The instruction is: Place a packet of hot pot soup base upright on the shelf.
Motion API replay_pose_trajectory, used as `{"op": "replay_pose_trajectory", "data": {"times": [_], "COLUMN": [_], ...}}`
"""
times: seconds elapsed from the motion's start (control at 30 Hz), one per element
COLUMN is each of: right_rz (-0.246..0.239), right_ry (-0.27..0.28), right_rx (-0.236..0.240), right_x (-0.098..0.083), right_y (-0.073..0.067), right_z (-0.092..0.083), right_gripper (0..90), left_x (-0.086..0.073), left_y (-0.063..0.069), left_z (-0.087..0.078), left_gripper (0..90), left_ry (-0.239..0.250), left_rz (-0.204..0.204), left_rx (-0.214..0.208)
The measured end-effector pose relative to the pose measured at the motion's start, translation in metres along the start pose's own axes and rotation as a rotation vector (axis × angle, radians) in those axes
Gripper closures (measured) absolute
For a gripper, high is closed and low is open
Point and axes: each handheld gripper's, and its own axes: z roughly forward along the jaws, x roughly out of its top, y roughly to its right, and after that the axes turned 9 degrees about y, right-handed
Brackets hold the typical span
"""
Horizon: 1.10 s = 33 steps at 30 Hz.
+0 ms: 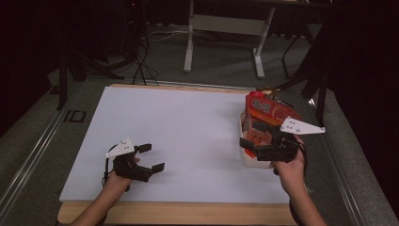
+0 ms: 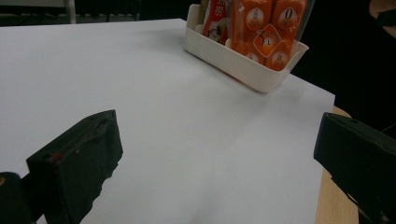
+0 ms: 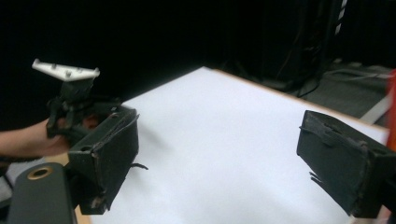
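Note:
A white bin (image 1: pixel 246 160) (image 2: pixel 233 60) stands at the right of the white tabletop (image 1: pixel 188 132). It holds a red snack packet (image 1: pixel 268 110) (image 2: pixel 215 21) and orange packets (image 2: pixel 268 28) standing upright. My right gripper (image 1: pixel 249 147) (image 3: pixel 219 158) hovers at the bin's near end, jaws open and pointing left across the table, with nothing between them. My left gripper (image 1: pixel 154 157) (image 2: pixel 215 163) rests low over the front left of the table, open and empty, pointing toward the bin. In the right gripper view, the left gripper (image 3: pixel 74 107) sits far off at the left.
The table's wooden front edge (image 1: pixel 188 212) runs just below both hands. Beyond the table stand the white legs of a desk (image 1: pixel 189 42), with cables (image 1: pixel 141 66) on the floor. Dark stands (image 1: pixel 320 80) rise close to the table's back right corner.

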Motion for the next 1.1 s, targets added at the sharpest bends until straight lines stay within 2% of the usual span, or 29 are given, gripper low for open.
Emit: {"op": "replay_pose_trajectory", "data": {"times": [0.13,0.2,0.37,0.43,0.6,0.77,0.83,1.1], "right_rz": [-0.009,0.001,-0.014,-0.013,-0.029,-0.026,-0.052,-0.067], "right_ry": [-0.039,-0.057,-0.114,-0.127,-0.148,-0.179,-0.205,-0.245], "right_rx": [0.008,0.023,0.011,0.020,0.014,0.033,0.031,0.034], "right_x": [-0.014,-0.021,-0.036,-0.042,-0.056,-0.067,-0.074,-0.087], "right_y": [-0.004,-0.004,-0.008,-0.009,-0.012,-0.013,-0.016,-0.016], "right_z": [0.010,0.015,0.025,0.027,0.031,0.033,0.034,0.033], "right_gripper": [12.2,11.0,10.9,10.9,11.0,11.0,11.0,11.0], "left_x": [0.000,0.000,0.000,0.000,0.000,-0.001,-0.001,-0.002], "left_y": [0.000,0.000,0.000,0.000,0.000,0.001,0.001,0.002], "left_z": [0.000,0.000,0.000,0.000,0.000,0.000,0.001,0.001], "left_gripper": [0.7,0.7,0.7,0.7,0.7,0.7,0.7,0.7], "left_ry": [-0.002,-0.002,-0.005,-0.003,-0.005,-0.009,-0.015,-0.019], "left_rz": [0.002,0.002,0.008,0.008,0.010,0.016,0.020,0.020], "left_rx": [0.000,-0.002,0.000,-0.003,-0.002,0.000,-0.003,-0.005]}}
